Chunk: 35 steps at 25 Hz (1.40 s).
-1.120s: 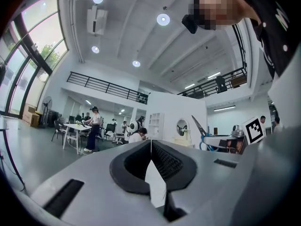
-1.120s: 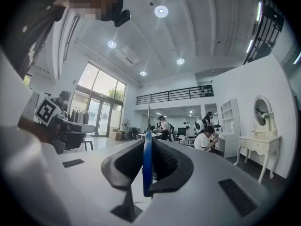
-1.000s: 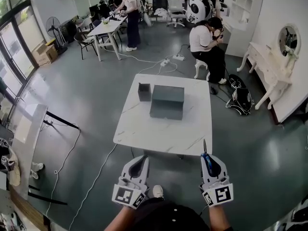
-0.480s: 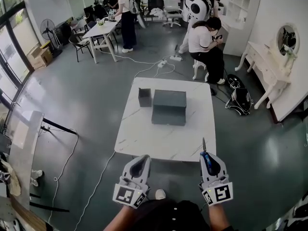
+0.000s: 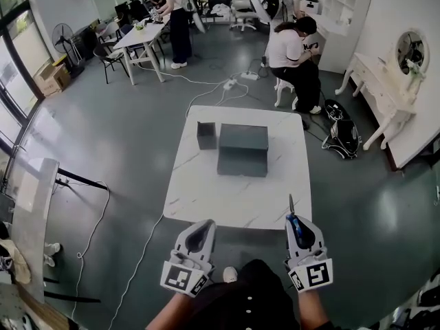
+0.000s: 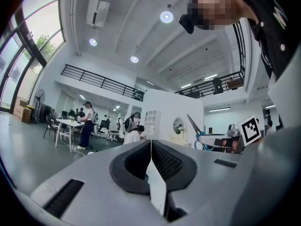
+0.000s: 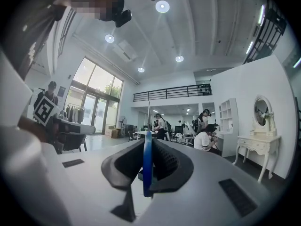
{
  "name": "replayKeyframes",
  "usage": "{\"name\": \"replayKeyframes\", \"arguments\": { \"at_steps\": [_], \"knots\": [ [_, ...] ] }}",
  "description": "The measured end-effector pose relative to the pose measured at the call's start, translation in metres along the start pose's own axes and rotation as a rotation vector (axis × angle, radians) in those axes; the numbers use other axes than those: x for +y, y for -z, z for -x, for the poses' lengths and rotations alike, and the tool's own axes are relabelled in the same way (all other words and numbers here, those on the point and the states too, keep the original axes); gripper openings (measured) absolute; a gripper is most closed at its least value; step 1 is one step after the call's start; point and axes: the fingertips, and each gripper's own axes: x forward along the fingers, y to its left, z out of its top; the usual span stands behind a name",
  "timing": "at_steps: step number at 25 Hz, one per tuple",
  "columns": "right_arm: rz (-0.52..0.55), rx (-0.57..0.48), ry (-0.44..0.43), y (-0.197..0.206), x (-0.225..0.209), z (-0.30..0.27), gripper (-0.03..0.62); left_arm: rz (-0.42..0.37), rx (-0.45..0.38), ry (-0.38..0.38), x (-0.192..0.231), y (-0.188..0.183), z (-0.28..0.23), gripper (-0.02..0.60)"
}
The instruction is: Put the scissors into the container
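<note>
A pair of scissors (image 5: 294, 222) with a blue handle is clamped in my right gripper (image 5: 296, 227), its blade pointing forward over the near table edge. In the right gripper view the blue handle (image 7: 147, 161) stands edge-on between the pads. My left gripper (image 5: 201, 232) is shut with nothing in it, and its pads (image 6: 162, 161) meet in the left gripper view. A small dark open container (image 5: 206, 135) stands at the far left of the white marble table (image 5: 234, 198). Both grippers hover just short of the table's near edge.
A dark grey closed box (image 5: 242, 150) sits next to the container, mid-table. A cable runs across the floor left of the table. Behind it a person sits on a stool, with bags beside them. A white dressing table stands at the right wall.
The view has drifted slightly forward and the table sits a little nearer. Both grippers keep their places and their jaw state.
</note>
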Motion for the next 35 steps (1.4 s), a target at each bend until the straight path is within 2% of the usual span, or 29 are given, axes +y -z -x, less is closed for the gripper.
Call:
{"name": "replayKeyframes", "arguments": {
  "at_steps": [10,23,35],
  "knots": [
    [-0.009,0.009,0.002,0.006,-0.02,-0.017,0.055,0.01,0.018,0.006,0.003,0.006,-0.028,0.028],
    [0.008,0.007,-0.021,0.005,-0.065,-0.072,0.055,0.018,0.022,0.013,0.016,0.006,-0.096,0.028],
    [-0.006,0.01,-0.065,0.019,-0.105,-0.149,0.055,0.001,0.031,-0.019,0.056,0.002,-0.166,0.028]
  ]
}}
